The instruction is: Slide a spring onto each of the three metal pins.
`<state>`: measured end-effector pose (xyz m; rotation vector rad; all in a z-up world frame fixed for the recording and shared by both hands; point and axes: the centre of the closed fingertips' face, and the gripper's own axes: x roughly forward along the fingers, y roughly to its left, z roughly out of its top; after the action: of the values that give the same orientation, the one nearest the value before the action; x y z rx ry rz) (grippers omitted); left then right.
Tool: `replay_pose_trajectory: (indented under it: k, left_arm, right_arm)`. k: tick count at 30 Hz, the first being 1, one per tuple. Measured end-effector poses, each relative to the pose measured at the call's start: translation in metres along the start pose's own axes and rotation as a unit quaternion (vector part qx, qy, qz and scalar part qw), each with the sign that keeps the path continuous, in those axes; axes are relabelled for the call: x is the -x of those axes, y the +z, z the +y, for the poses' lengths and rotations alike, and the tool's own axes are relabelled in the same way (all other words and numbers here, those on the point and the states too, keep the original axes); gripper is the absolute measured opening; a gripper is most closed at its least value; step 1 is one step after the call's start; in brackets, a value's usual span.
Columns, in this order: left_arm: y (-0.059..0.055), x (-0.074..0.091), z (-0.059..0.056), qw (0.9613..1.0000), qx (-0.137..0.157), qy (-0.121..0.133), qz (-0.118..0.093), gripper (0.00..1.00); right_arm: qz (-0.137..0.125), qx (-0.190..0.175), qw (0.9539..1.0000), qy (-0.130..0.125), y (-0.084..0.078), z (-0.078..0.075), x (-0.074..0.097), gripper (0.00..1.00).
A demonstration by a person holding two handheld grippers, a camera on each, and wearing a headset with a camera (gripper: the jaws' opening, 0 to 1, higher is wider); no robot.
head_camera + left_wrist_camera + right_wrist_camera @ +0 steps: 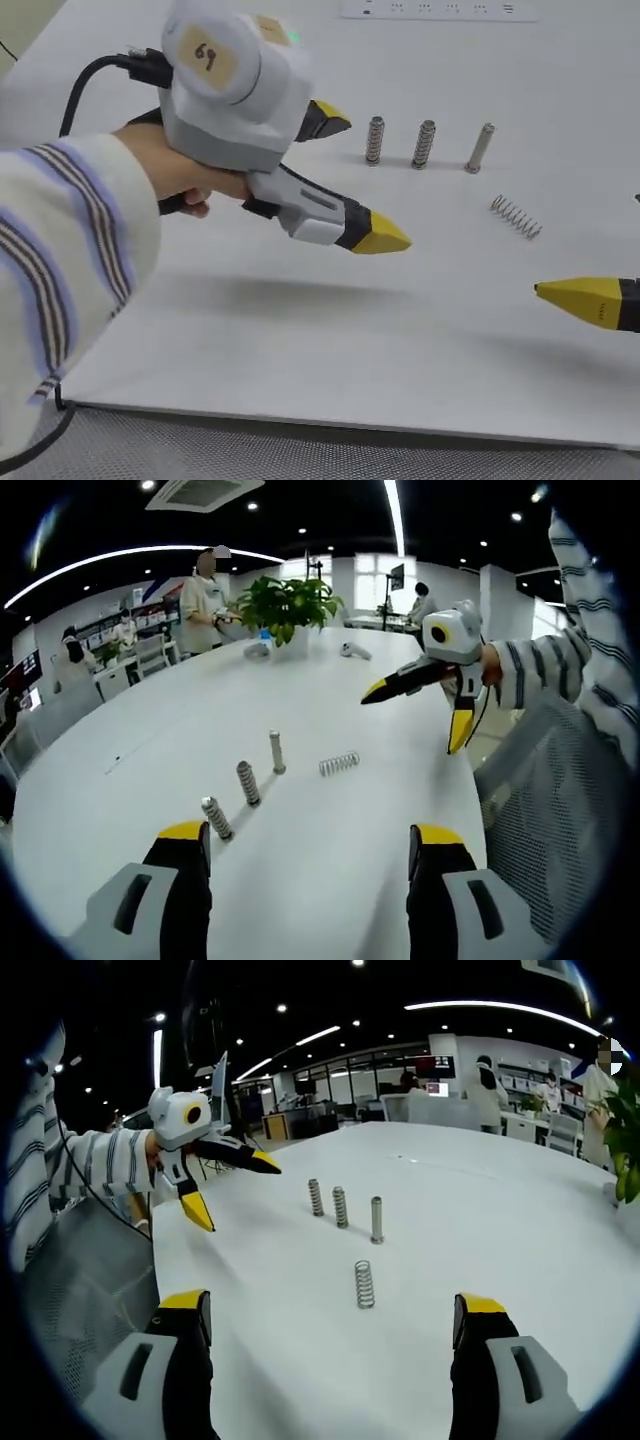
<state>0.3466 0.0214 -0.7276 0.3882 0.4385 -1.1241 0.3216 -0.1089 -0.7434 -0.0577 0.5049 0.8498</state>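
3 slim metal pins [424, 144] are standing upright in a row on the smooth white desk [300, 330]. 2 are wearing coiled wire springs [375, 140]; the bare pin [480, 148] is showing plain, smooth metal. 1 loose spring [516, 217] is lying on its side near the bare pin, not touching it. The left gripper [372, 182], pale plastic with black jaws ending in yellow wedge tips, is hovering beside the row, jaws spread wide and empty. The right gripper [332, 1306] is likewise gaping wide, holding nothing. In the head view the frame edge is cutting it off behind 1 yellow tip.
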Motion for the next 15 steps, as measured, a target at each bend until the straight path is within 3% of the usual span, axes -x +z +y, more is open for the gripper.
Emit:
replay_pose_trajectory:
  k: [2,9,13,15]
  left_arm:
    - [0.005,-0.01,-0.004,0.9993,-0.025,-0.026,0.007,0.72]
    - [0.025,-0.042,-0.001,0.9948,-0.067,-0.075,0.017,0.7]
    - [0.029,-0.058,0.001,0.9928,-0.07,-0.095,0.021,0.68]
    - [0.035,-0.065,-0.002,0.9925,-0.046,-0.113,0.008,0.65]
  right_arm:
    - [0.007,0.0,1.0,0.004,-0.003,0.001,0.002,0.99]
    - [0.012,-0.004,0.9999,-0.002,-0.004,0.001,0.005,0.99]
    - [0.01,-0.004,0.9999,-0.005,-0.002,0.001,0.007,0.99]
    - [0.013,-0.001,0.9999,-0.006,-0.003,0.001,0.007,0.99]
